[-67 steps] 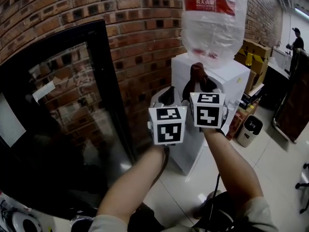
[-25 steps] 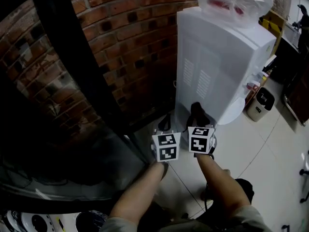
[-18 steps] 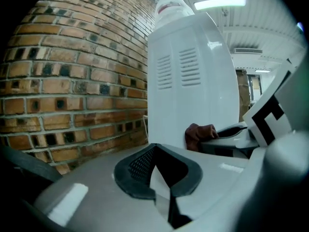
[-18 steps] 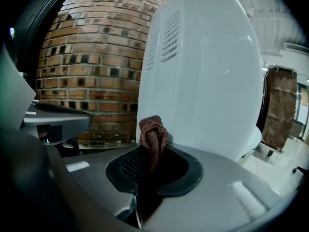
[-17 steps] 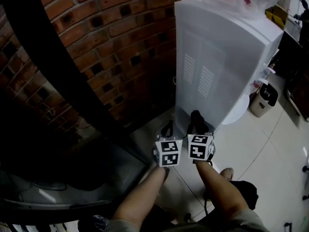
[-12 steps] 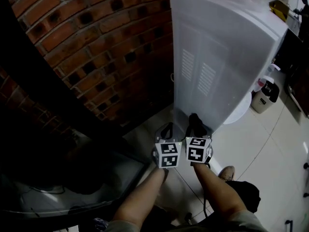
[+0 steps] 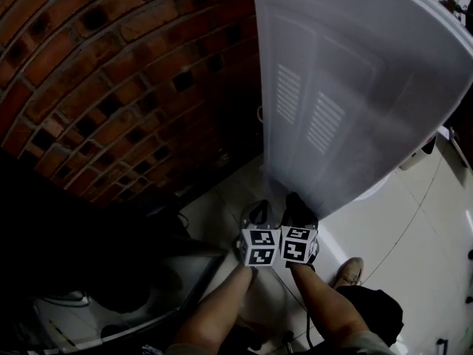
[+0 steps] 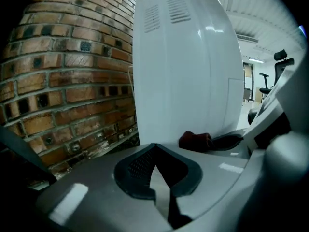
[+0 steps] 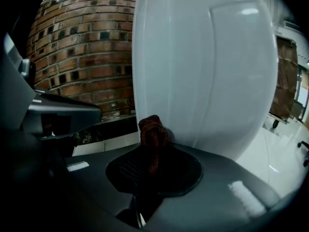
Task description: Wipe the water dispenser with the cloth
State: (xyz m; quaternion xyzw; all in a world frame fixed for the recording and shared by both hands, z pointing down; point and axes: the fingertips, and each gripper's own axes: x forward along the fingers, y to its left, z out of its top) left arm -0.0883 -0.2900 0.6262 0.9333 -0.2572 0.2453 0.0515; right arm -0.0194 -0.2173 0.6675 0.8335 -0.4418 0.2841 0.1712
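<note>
Rough red-brown brick wall (image 7: 111, 87), its courses broken by dark recessed joints and small square holes, fills everything left of the water dispenser (image 7: 355, 87) and meets the floor beside the dispenser's foot. Just in front of the dispenser's lower left corner sits the left gripper (image 7: 259, 214), a smooth grey shell with dark ribbed pads; its own view shows the left gripper (image 8: 154, 150) with jaws pressed together tip to tip and nothing between them. Just beside it, nearer the dispenser's side panel, the right gripper (image 7: 295, 211) has its jaws pinched on the cloth (image 7: 295, 202), a dark reddish-brown, nubbly fabric bunched into a twisted knob. In the right gripper's own view the cloth (image 9: 153, 129) stands up out of the closed dark pads of the right gripper (image 9: 153, 152), right at the bottom edge of the white panel; whether it presses on the casing cannot be made out. The dispenser itself is a tall white box with a smooth, faintly glossy skin, rounded edges and two columns of narrow louvred slots (image 7: 307, 117). Right of the dispenser's foot lie pale, shiny floor tiles (image 7: 414, 220) with thin dark seams, and a light shoe (image 7: 347, 272) rests on them.
</note>
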